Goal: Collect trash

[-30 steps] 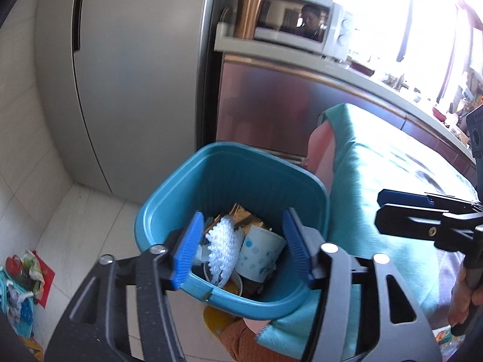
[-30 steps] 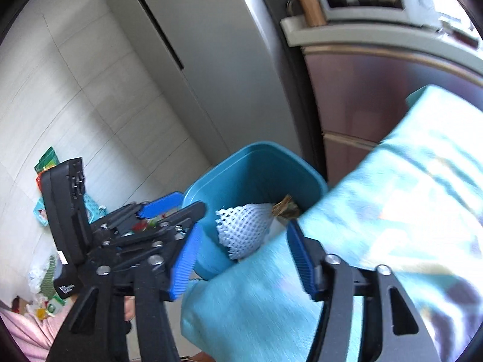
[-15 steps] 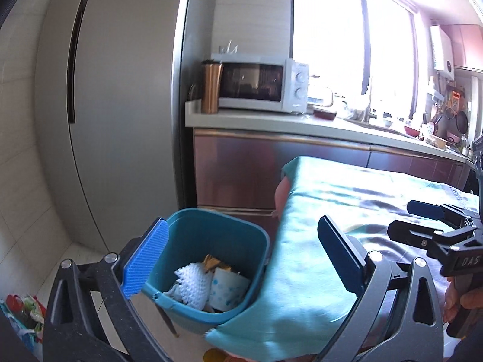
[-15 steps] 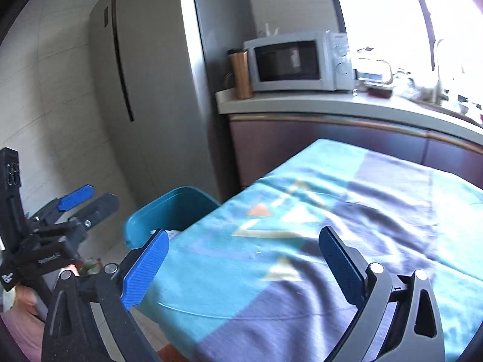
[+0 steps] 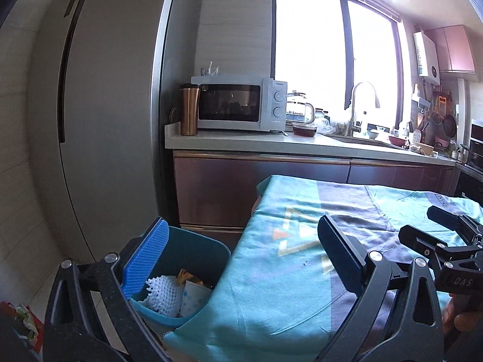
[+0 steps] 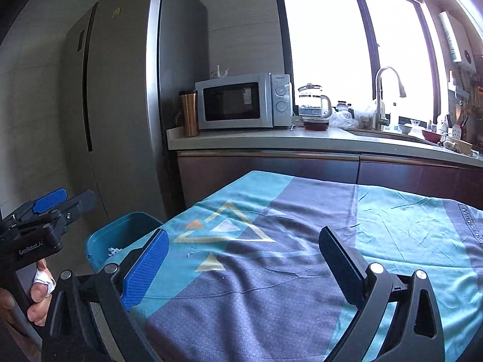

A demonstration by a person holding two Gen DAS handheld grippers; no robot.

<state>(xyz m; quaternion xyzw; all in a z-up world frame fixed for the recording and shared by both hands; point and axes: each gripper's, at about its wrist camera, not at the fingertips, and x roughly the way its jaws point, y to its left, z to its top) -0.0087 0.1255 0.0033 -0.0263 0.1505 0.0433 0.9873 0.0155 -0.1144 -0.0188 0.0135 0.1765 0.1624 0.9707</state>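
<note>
A: Right, nearest first. Left gripper: fingers spread wide, nothing between them, over the near left corner of the bench and its teal and purple cloth.

B: Right gripper?

A: Same. Fingers at full spread, empty, hovering over the cloth's triangle pattern. Both sets have just been opening, nothing in either.

B: Hands?

A: The left hand shows at the left edge of the right wrist view, wrapped on its handle, something white on one finger. In the left wrist view only a bit of the right hand shows, at the right edge.

B: The trash?

A: In the blue bin on the floor, tight against the bench's left edge. A white foam net lies beside a white cup with blue dots; a brown scrap sits behind them.

B: Further out?

A: Grey fridge at far left. Beyond the bench, a counter carries a copper tumbler, a white microwave, a glass kettle, then the tap under a bright window.
</note>
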